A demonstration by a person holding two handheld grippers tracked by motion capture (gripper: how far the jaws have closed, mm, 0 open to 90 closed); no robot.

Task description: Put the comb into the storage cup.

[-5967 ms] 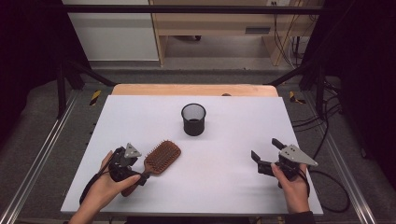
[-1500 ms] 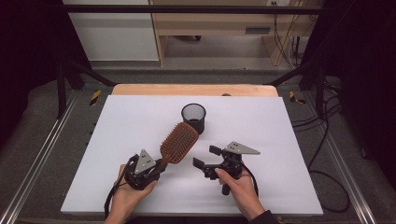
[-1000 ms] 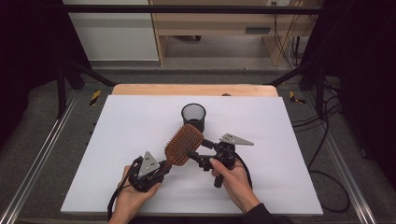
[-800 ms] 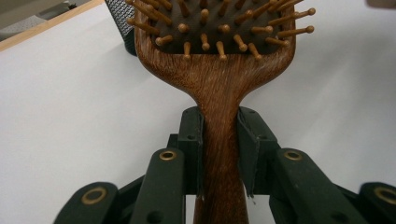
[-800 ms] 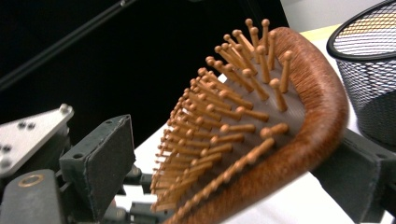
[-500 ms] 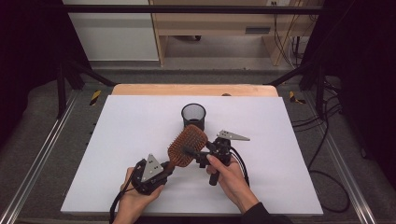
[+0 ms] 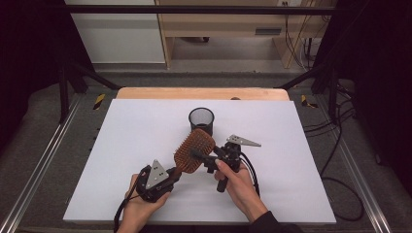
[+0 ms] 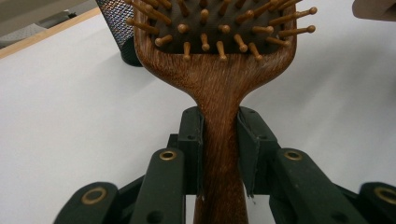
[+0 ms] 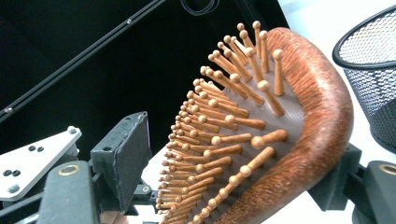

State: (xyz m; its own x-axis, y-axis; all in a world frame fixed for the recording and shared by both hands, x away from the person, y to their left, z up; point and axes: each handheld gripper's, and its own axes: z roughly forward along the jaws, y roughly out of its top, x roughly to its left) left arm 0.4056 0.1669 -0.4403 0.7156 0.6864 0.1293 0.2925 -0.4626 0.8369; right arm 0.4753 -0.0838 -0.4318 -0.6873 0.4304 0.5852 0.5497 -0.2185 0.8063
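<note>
Your left gripper (image 8: 219,154) clamps hairbrush (image 7: 194,150) handle | right gripper (image 7: 206,158) jaws closing around its head, one pad not yet touching | handover beside mesh cup (image 7: 201,119)

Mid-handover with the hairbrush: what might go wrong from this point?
1. The right gripper has just been closing around the hairbrush head; one jaw faces the pins and could bend them or slip instead of seating flat.
2. The left gripper clamps only the narrow handle, so a push on the head may twist it.
3. The mesh cup stands just behind the head and could get knocked.
</note>
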